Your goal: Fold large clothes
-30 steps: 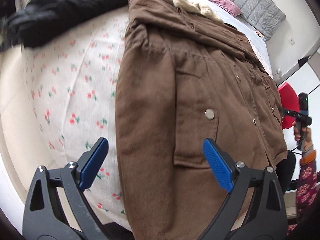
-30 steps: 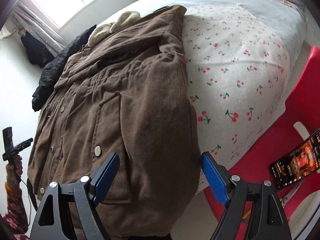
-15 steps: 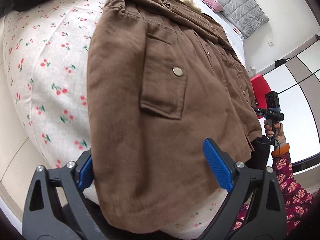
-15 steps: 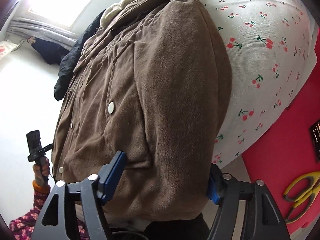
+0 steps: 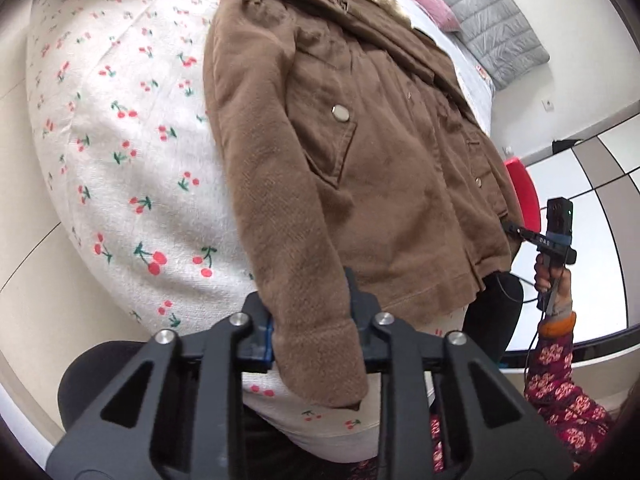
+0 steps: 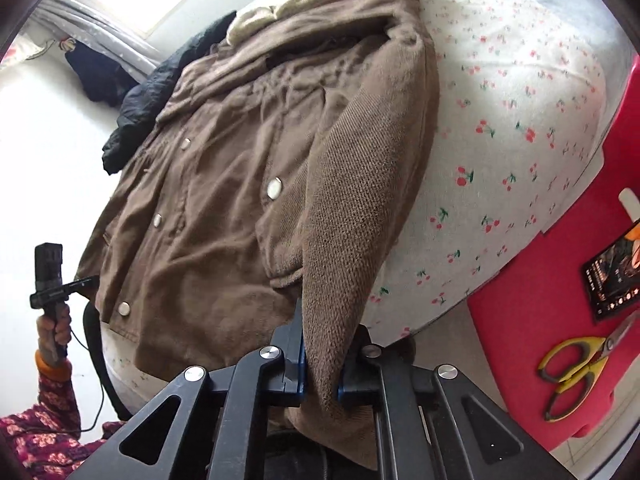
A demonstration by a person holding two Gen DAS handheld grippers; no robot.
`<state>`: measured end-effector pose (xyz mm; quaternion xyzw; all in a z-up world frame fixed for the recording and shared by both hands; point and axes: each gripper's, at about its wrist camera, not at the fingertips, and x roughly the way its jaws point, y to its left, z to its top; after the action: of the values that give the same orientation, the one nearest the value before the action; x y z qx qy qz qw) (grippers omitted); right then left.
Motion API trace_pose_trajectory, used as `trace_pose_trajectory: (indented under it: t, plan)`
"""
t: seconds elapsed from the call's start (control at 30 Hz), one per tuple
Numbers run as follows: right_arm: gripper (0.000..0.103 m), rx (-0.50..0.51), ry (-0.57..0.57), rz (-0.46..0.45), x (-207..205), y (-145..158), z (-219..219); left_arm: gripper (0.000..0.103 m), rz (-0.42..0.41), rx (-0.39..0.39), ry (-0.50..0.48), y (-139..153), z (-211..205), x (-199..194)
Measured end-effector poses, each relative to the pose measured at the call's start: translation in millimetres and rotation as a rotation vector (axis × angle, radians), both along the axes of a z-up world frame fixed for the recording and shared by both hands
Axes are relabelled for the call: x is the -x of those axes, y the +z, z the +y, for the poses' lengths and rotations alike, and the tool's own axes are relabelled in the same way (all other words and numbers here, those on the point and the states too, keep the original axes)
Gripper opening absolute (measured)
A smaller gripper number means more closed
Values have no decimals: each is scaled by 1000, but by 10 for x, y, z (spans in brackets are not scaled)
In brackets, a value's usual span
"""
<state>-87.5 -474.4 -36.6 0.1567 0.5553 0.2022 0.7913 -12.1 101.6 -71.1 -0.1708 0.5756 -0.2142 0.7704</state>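
A brown jacket (image 5: 392, 168) (image 6: 208, 208) lies front up, buttoned, on a bed with a cherry-print sheet (image 5: 120, 160) (image 6: 520, 120). Its cream collar lining is at the far end. In the left wrist view my left gripper (image 5: 311, 316) is closing its jaws on the cuff of the jacket's left sleeve (image 5: 276, 200), and the pads pinch the cloth. In the right wrist view my right gripper (image 6: 322, 364) is shut on the cuff of the other sleeve (image 6: 360, 200), which rises in a ridge off the sheet.
A black garment (image 6: 152, 96) lies beyond the jacket's far left. A pink pillow (image 5: 432, 4) and a grey quilt (image 5: 496, 24) are at the bed's head. A red stool (image 6: 532, 380) beside the bed carries yellow scissors (image 6: 576, 368) and a phone (image 6: 612, 276). A floral-sleeved hand (image 5: 554, 280) grips a black handle.
Both grippers came in to the near ends of the sleeves and went from wide open to closed on the cuffs. The right sleeve has lifted off the sheet.
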Motion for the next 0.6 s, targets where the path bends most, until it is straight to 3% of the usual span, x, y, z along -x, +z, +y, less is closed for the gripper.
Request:
trace_pose_trajectory:
  t: [0.27,0.43,0.6]
  plan:
    - [8,-86,-31,-191,-112,772,17,23,-168,120,31,671,-41,-172]
    - [8,-91,-34,-272,-458,1164,137,22,-292,92,46,1094,-150,-646]
    - [8,-77,-74,-305,-994,1374,251,21,-366,72,99,1350,-174,-1245]
